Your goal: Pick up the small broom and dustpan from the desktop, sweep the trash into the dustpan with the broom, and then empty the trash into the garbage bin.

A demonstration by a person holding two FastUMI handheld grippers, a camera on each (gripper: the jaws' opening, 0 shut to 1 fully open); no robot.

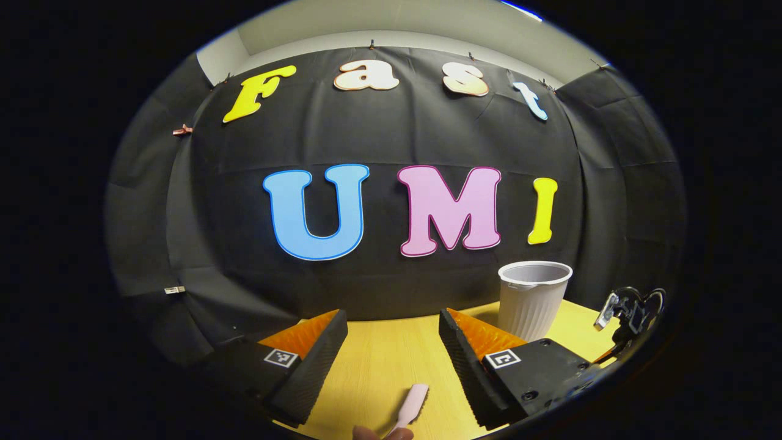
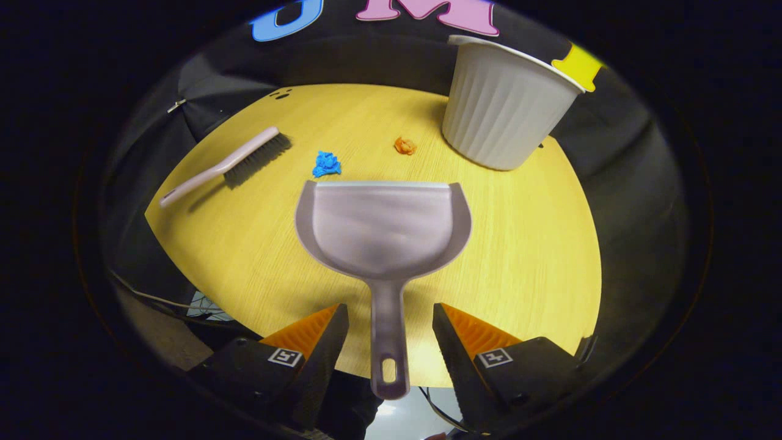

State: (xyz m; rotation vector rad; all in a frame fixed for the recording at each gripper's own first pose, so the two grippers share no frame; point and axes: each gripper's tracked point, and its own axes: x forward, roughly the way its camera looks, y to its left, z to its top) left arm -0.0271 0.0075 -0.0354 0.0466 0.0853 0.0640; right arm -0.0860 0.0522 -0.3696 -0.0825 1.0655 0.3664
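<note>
In the right gripper view a grey dustpan (image 2: 385, 226) lies flat on the yellow table (image 2: 537, 263), with its mouth facing away from me. Its handle (image 2: 388, 342) runs back between the fingers of my right gripper (image 2: 389, 308), which is open and stands clear of the handle on both sides. The small broom (image 2: 229, 165) lies at the far left, bristles to the right. A blue scrap (image 2: 327, 164) and an orange scrap (image 2: 404, 145) lie just beyond the dustpan's lip. My left gripper (image 1: 392, 315) is open above the table, with the broom's pale handle tip (image 1: 410, 406) low between its fingers.
The white ribbed garbage bin (image 2: 504, 104) stands upright at the table's far right, close to the orange scrap; the left gripper view has this bin (image 1: 533, 299) just right of my right finger. The table's near edge (image 2: 201, 256) drops off to cables below.
</note>
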